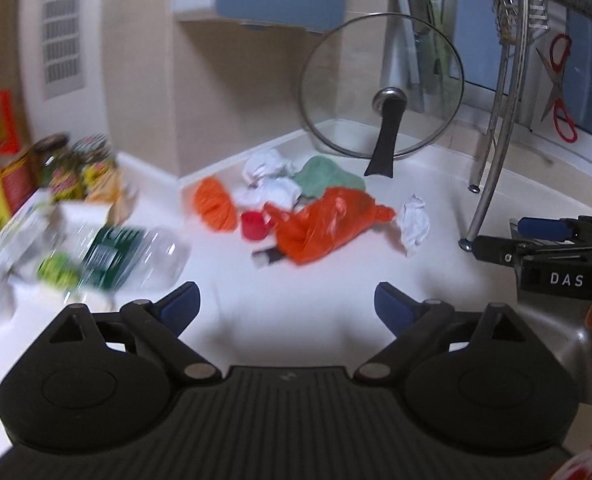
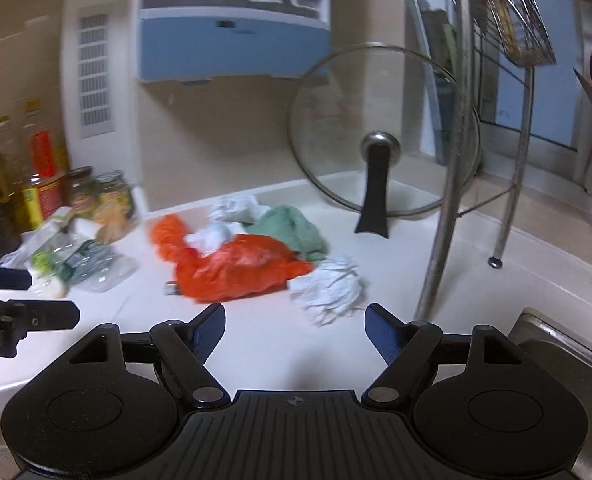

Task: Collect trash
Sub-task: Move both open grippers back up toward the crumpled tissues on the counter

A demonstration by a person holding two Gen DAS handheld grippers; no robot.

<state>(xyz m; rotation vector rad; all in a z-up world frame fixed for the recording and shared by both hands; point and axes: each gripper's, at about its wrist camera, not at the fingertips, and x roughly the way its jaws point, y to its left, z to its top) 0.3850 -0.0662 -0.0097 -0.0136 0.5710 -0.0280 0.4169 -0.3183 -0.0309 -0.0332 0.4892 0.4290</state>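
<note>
A heap of trash lies on the white counter [image 1: 223, 280]: an orange plastic bag [image 1: 324, 228] [image 2: 235, 272], an orange mesh wad [image 1: 213, 204] [image 2: 169, 236], crumpled white tissues [image 1: 267, 180] [image 2: 231, 208], a green cloth [image 1: 328, 176] [image 2: 296, 228] and a red cap [image 1: 253, 226]. One more white tissue [image 1: 414, 220] [image 2: 332, 288] lies to the right of the bag. A crushed clear bottle [image 1: 135, 256] [image 2: 95, 264] with a green label lies to the left. My left gripper [image 1: 287, 302] hangs open over the counter short of the heap, nothing between its fingers. My right gripper [image 2: 294, 320] is open and empty too, just short of the lone tissue.
A glass pan lid [image 1: 380, 88] [image 2: 380, 136] leans on the back wall. Steel legs of a dish rack [image 1: 492, 168] [image 2: 452, 184] stand at the right, with red-handled scissors [image 1: 560, 84] hanging behind. Jars and bottles [image 2: 95, 192] crowd the left. A sink rim [image 2: 556, 332] lies at the lower right.
</note>
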